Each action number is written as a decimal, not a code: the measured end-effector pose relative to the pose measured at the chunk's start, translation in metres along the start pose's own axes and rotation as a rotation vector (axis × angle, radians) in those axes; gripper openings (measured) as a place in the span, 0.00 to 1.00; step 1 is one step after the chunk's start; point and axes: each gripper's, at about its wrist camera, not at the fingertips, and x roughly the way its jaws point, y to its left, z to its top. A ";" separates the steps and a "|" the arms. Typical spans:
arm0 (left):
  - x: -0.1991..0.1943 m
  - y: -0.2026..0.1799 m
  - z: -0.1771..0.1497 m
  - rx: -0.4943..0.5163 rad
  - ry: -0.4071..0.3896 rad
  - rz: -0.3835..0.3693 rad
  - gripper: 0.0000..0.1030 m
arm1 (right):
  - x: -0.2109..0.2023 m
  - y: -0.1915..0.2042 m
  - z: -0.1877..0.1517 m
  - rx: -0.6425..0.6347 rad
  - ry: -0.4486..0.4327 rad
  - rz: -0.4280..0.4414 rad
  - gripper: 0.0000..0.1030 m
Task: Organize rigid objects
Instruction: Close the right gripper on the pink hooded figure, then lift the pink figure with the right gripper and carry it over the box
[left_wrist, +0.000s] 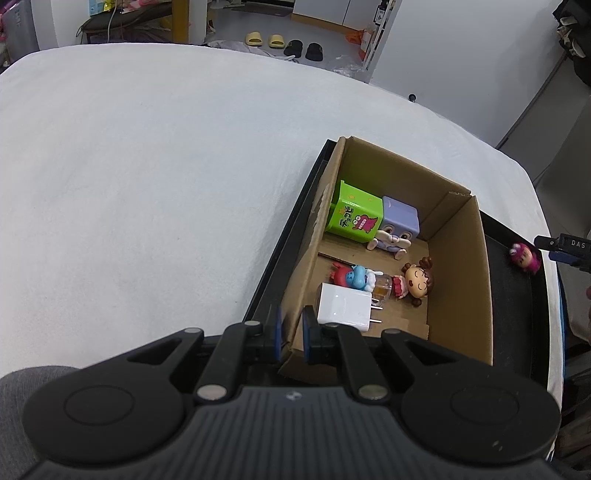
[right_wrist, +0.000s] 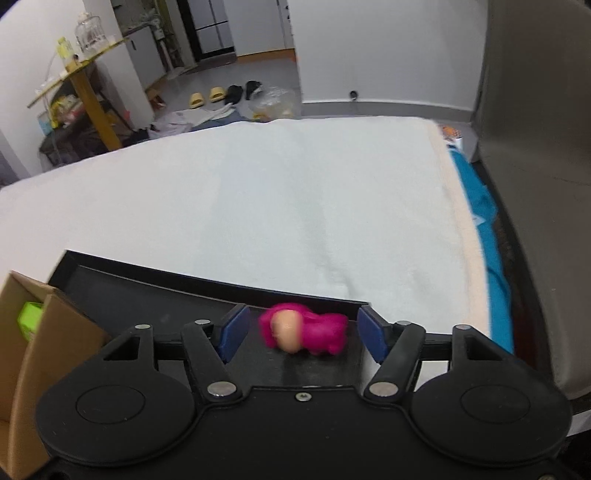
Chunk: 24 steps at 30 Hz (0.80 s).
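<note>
Between the spread fingers of the right gripper (right_wrist: 302, 334), untouched on the black tray (right_wrist: 147, 295), pink figurine (right_wrist: 304, 332) lying long axis across; left gripper (left_wrist: 291, 334) pinching the cardboard box (left_wrist: 461, 295) wall.

The light is soft and even, with only faint shadows. Both pictures bend at the edges, so the white bed cover (left_wrist: 155, 177) curves. In the right wrist view the pink toy figure (right_wrist: 304, 332) looks smeared and blurry; the left wrist view is sharp
</note>
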 end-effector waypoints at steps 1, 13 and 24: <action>0.000 0.000 0.000 -0.001 0.001 0.000 0.09 | 0.003 0.001 0.000 -0.010 0.002 0.005 0.60; -0.001 0.000 0.000 -0.003 0.002 -0.003 0.09 | 0.040 0.015 -0.013 -0.078 0.087 -0.062 0.63; 0.000 0.000 0.000 -0.003 0.005 -0.006 0.09 | 0.044 0.030 -0.028 -0.153 0.102 -0.103 0.37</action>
